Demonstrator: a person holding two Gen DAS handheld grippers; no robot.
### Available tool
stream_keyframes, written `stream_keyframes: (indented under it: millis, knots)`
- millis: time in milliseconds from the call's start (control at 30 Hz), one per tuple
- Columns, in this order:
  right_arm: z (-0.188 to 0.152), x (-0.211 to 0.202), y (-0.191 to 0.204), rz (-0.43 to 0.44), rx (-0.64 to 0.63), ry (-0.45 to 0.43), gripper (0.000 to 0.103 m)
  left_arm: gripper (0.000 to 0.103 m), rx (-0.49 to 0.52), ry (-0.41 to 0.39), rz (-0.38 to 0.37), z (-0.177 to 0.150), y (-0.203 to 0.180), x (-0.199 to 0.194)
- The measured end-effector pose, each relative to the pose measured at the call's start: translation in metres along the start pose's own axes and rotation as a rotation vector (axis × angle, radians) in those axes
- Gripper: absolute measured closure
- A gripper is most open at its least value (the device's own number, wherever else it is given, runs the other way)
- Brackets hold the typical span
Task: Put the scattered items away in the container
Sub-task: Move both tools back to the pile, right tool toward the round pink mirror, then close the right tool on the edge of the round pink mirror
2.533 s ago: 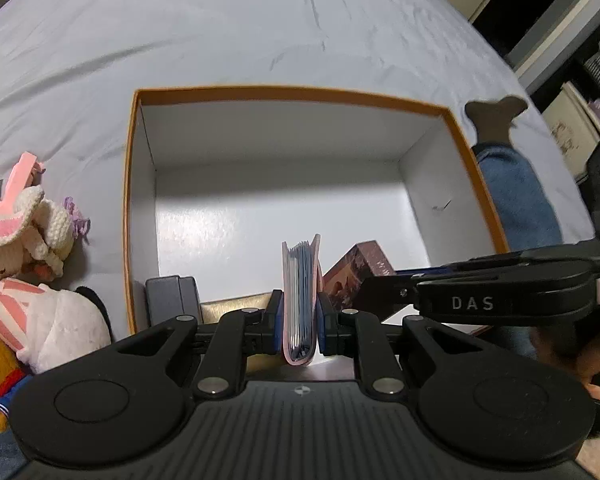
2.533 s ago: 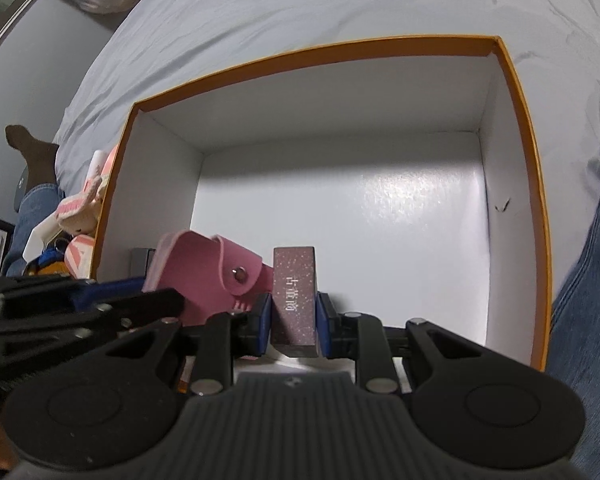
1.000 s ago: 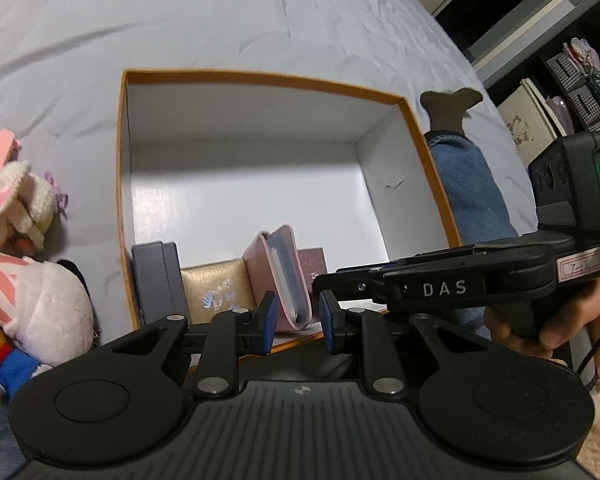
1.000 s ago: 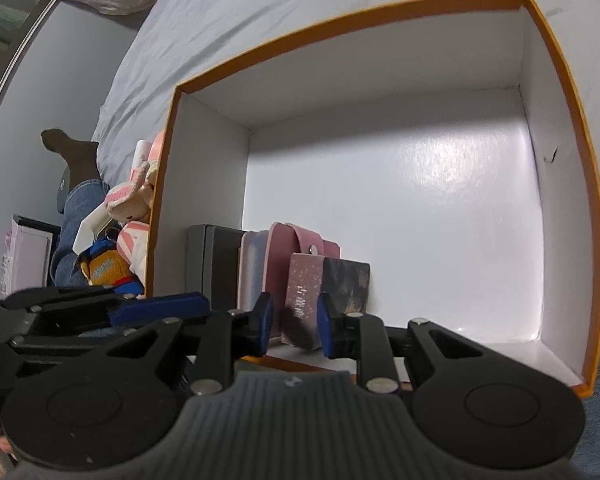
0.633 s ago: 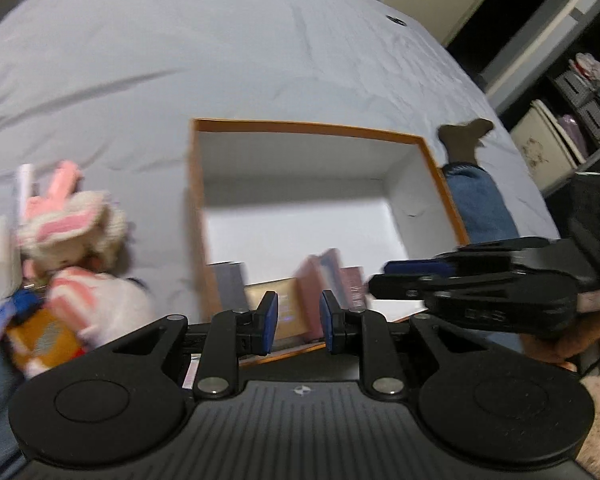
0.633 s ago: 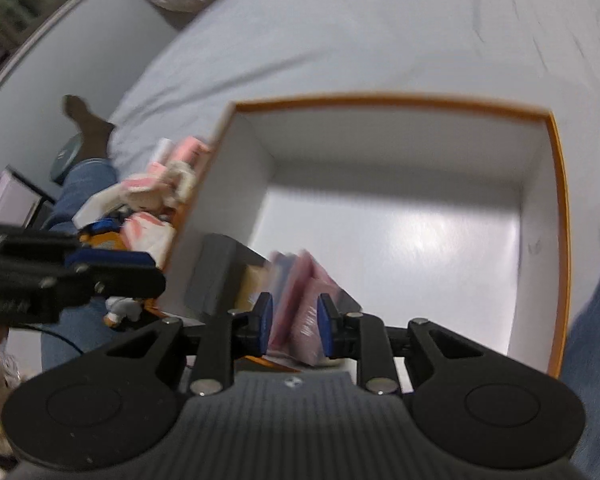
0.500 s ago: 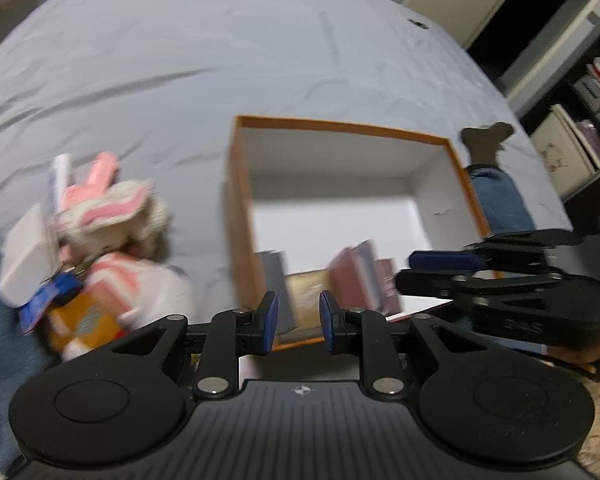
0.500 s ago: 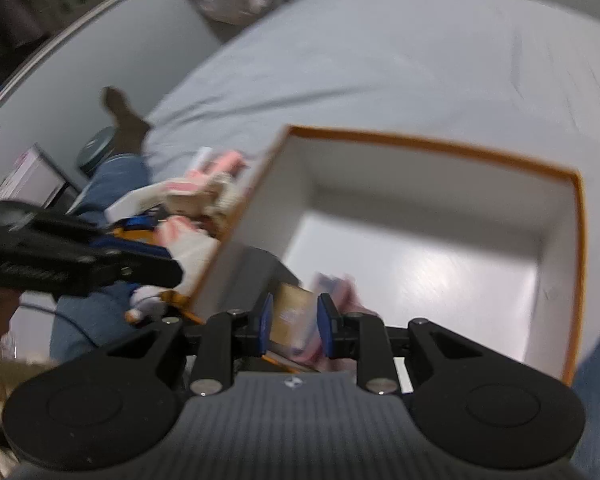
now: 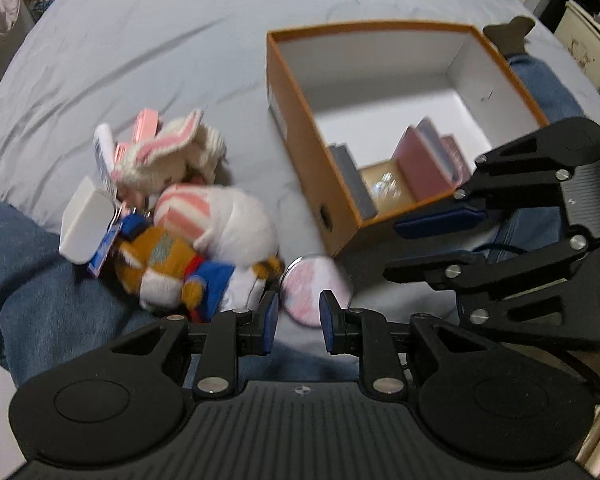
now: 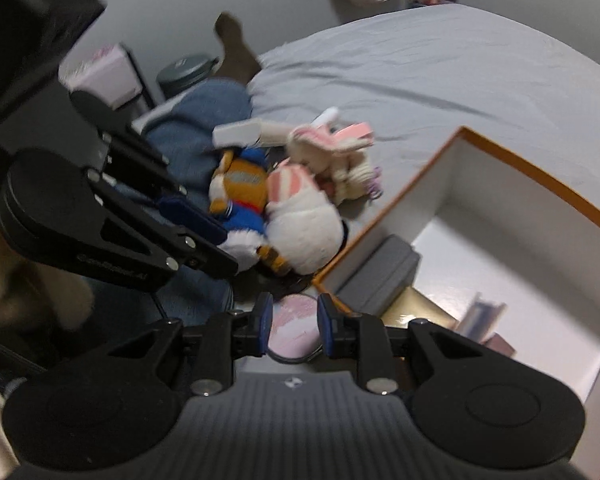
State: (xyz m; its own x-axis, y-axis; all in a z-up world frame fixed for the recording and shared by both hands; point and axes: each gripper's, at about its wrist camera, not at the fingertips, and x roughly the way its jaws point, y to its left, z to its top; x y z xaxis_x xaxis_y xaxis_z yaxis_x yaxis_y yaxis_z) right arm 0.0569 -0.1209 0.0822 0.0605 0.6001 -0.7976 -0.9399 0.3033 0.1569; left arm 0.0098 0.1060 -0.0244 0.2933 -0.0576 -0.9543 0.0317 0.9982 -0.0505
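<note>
Through the left wrist camera I see my left hand-held gripper (image 9: 297,324) with its jaws a small gap apart and nothing pinched, over a round pink badge (image 9: 315,293) on the wrinkled grey bed (image 9: 172,40). The fuzzy plush toys (image 9: 204,224) lie left of the orange cardboard box (image 9: 300,128).

Through the right wrist camera, my right hand-held gripper (image 10: 293,326) is likewise narrowly parted and empty, the badge (image 10: 294,330) behind it, just left of the box (image 10: 384,224).

three plush toys (image 9: 204,216), one box (image 9: 300,128)
</note>
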Motion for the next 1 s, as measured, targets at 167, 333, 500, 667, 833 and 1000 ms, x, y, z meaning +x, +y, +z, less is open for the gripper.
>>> stream_keyframes:
  millis: [167, 333, 500, 667, 833, 1000]
  knots:
    - [-0.004, 0.026, 0.02, -0.063, -0.121, 0.016, 0.076, 0.078, -0.004, 0.011, 0.025, -0.008, 0.008, 0.009]
    - [-0.018, 0.052, 0.033, -0.092, -0.255, 0.02, 0.066, 0.078, 0.029, 0.027, 0.061, -0.018, 0.015, 0.022]
    - [-0.028, 0.079, 0.035, -0.048, -0.295, 0.075, 0.061, 0.078, 0.007, 0.06, 0.058, -0.027, 0.024, 0.032]
    - [-0.03, 0.098, 0.031, -0.021, -0.303, 0.126, 0.057, 0.078, 0.001, 0.068, 0.048, -0.031, 0.026, 0.035]
    - [-0.036, 0.118, 0.038, -0.064, -0.374, 0.169, 0.057, 0.078, -0.006, 0.064, 0.042, -0.032, 0.028, 0.034]
    - [-0.038, 0.124, 0.044, -0.114, -0.451, 0.157, 0.056, 0.078, -0.012, 0.062, 0.039, -0.032, 0.028, 0.035]
